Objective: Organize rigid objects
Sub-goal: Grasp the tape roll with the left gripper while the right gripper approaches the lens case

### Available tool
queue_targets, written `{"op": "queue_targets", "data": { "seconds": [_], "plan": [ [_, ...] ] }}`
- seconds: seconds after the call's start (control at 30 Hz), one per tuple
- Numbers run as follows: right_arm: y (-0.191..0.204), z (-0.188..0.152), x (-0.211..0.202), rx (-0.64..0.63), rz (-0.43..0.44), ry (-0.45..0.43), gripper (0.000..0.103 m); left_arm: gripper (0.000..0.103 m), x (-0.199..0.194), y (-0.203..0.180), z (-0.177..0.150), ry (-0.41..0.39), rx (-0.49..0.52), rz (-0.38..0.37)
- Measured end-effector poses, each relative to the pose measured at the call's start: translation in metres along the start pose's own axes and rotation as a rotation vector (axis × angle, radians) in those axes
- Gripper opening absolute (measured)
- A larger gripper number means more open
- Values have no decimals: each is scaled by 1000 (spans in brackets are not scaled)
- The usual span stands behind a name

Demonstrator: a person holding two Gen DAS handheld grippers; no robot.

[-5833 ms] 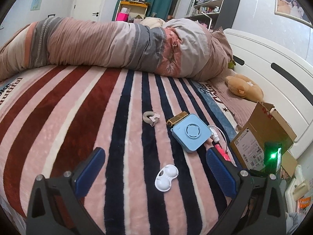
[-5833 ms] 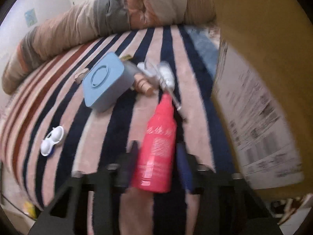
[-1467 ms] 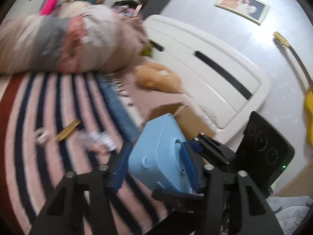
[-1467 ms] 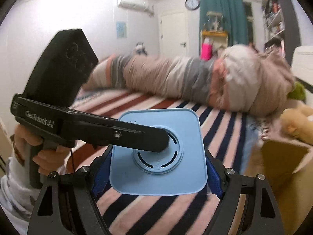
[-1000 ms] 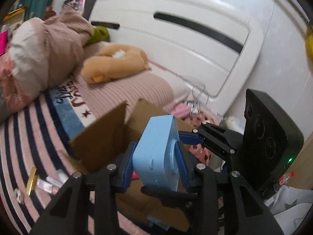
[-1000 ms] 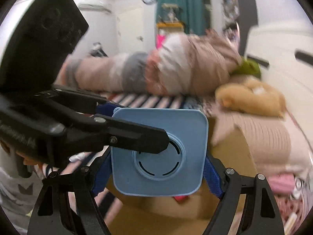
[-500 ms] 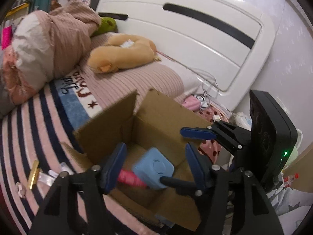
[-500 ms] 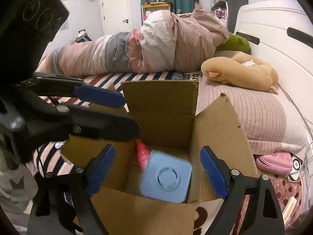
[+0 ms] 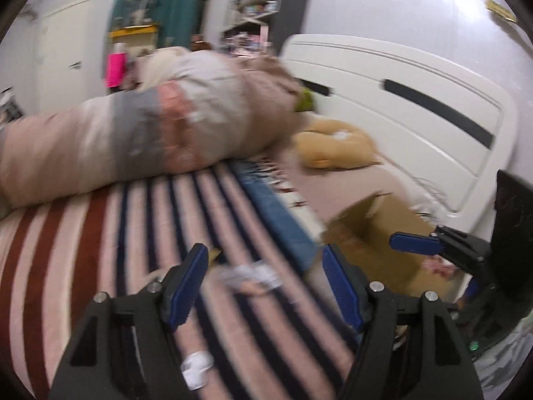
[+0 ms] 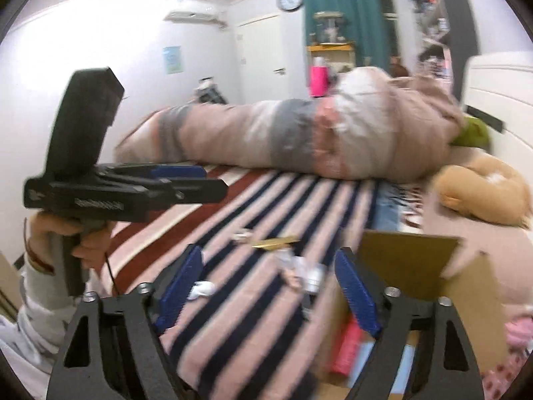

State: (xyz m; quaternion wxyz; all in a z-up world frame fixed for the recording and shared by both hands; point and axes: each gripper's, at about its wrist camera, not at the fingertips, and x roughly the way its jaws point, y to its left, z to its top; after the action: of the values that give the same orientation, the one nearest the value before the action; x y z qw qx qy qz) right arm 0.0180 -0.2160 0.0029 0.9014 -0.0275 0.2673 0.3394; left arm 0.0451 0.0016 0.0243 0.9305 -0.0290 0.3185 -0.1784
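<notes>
My left gripper [image 9: 265, 271] is open and empty above the striped blanket. My right gripper [image 10: 266, 271] is open and empty too, just left of the cardboard box [image 10: 473, 286]. The box also shows in the left wrist view [image 9: 376, 233], with the right gripper's blue fingers [image 9: 414, 243] beside it. Inside the box lie the pink bottle [image 10: 346, 350] and part of the blue square device [image 10: 406, 360]. On the blanket lie a small white packet [image 9: 248, 275], a gold flat piece [image 10: 274, 242] and a white lens case [image 9: 196, 368]. The left gripper [image 10: 190, 180] shows at left in the right wrist view.
A rolled quilt [image 9: 133, 136] lies across the back of the bed. A tan plush toy [image 9: 333, 148] rests by the white headboard [image 9: 416, 113]. The person's hand [image 10: 63, 230] holds the left gripper's handle. Both views are blurred by motion.
Both grippers have let go of the blue device, which now lies in the box. Both have swung away from above the box, back toward the striped blanket.
</notes>
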Motion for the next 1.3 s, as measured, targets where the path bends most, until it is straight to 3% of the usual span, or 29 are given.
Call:
{"op": "queue_targets", "data": {
  "seconds": [0.2,0.33,0.4,0.47,0.6,0.63,0.67,0.7,0.9,1.03,1.2,1.3],
  "plan": [
    [36,-14,83,4,139,161,56,68,10,73,-56,62,-107,87],
    [62,-46,147,-1,236,287,56,68,24,107,-88,114,-180,101],
    [71,-62,172,-16,237,326,59,68,30,121,-99,134,-206,111],
    [81,-77,192,-43,228,347,73,68,34,130,-107,148,-226,113],
    [87,-91,218,-75,206,368,74,68,41,141,-116,169,-254,100],
    [87,-92,219,-79,202,370,73,68,43,143,-117,171,-255,99],
    [87,-93,223,-87,192,365,59,68,45,145,-118,174,-255,98],
    [85,-93,225,-94,187,360,55,68,48,146,-118,177,-254,98],
    [65,-82,221,-109,102,327,55,68,81,152,-108,248,-244,70],
    [44,-75,221,-89,40,333,55,67,134,155,-96,264,-228,68],
    [20,-76,228,-32,31,357,55,51,187,159,-89,290,-219,83],
    [12,-78,226,-19,36,357,55,40,203,157,-85,274,-187,140]
  ]
}}
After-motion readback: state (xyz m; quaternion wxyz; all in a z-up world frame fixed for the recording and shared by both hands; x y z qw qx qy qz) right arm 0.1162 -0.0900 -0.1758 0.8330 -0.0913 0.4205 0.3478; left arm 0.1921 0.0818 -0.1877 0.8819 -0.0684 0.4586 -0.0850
